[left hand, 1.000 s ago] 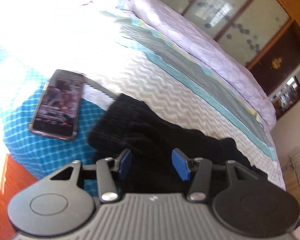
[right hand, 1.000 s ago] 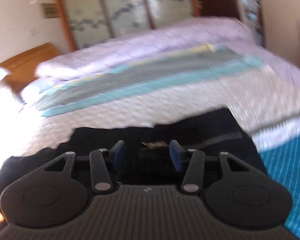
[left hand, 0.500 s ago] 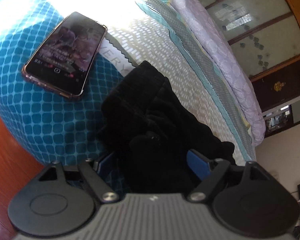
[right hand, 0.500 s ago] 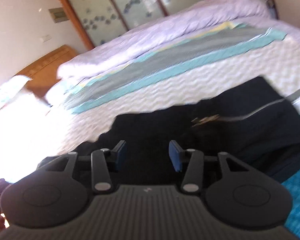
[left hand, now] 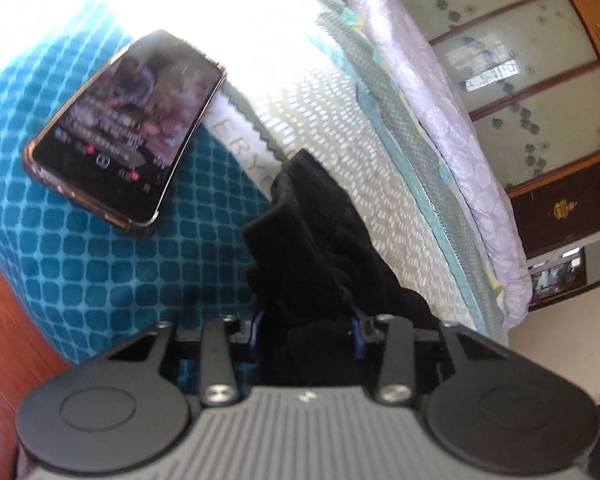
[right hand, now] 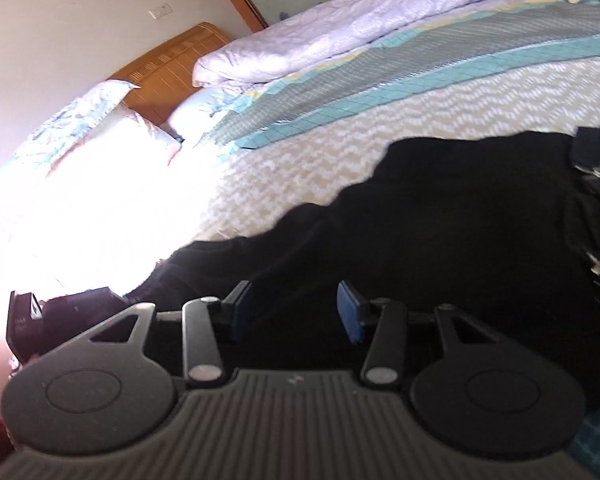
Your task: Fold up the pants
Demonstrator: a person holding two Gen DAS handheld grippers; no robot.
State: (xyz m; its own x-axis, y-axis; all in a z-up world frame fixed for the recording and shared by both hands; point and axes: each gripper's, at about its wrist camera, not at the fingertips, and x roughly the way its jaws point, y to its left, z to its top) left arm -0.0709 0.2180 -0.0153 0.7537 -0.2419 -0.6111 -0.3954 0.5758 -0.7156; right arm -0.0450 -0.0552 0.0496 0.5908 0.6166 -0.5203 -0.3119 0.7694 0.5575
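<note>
Black pants lie stretched across the bed, with the waist and its metal fastening at the right edge of the right wrist view. My right gripper is open just above the middle of the pants, with its blue pads apart and nothing between them. In the left wrist view, the leg end of the pants is bunched up between the blue pads of my left gripper, which is shut on the cloth near the bed's corner.
A smartphone with its screen lit lies on the teal blanket left of the pants. A folded lilac quilt runs along the far side of the bed. Pillows and a wooden headboard are at the left.
My left gripper has closed on the bunched leg end of the pants. My right gripper has swung left along the pants, and stays open.
</note>
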